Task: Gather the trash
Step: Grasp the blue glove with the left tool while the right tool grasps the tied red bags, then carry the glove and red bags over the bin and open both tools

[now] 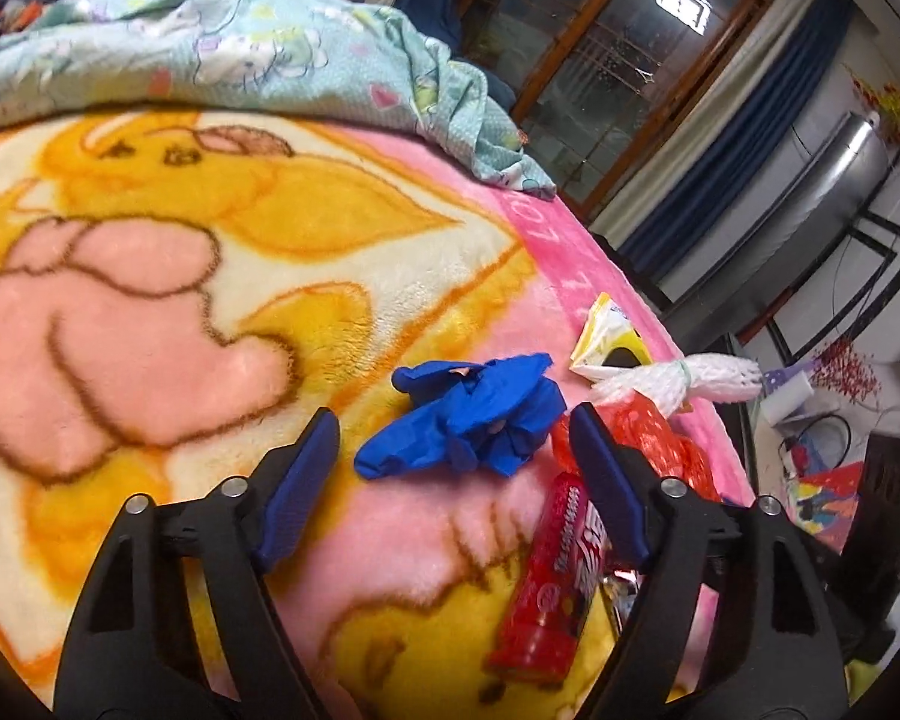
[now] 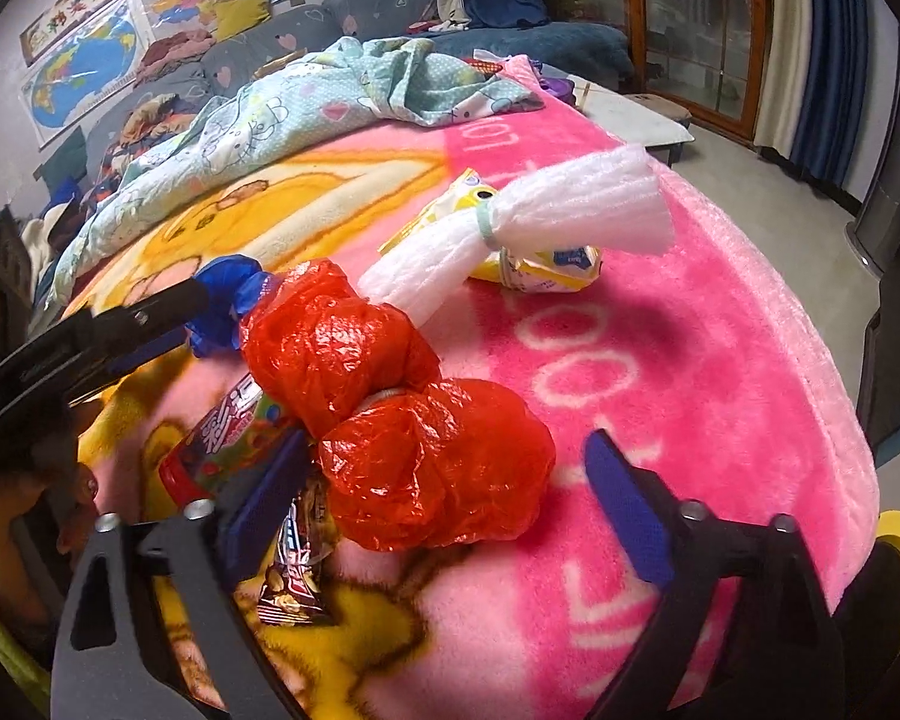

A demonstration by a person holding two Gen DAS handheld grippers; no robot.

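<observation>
Left tool (image 1: 453, 441) low over the bed, jaws spread apart, nothing clamped, fingers angled slightly down at the blanket (image 1: 150, 276); crumpled blue glove (image 1: 468, 420) sits just past the tips, between them. Red candy tube (image 1: 555, 570) lies under the right finger of that tool, touching the blanket. Right tool (image 2: 444, 480) also low, jaws wide, nothing gripped; red plastic bag (image 2: 390, 408), knotted into two lumps, sits between the fingers, nearer the left one. Dark snack wrapper (image 2: 297, 576) beside that left finger. Farther out: white foam net (image 2: 528, 228) resting across a yellow packet (image 2: 546, 270). Light blue quilt (image 2: 282, 114) bunched at the far end.
</observation>
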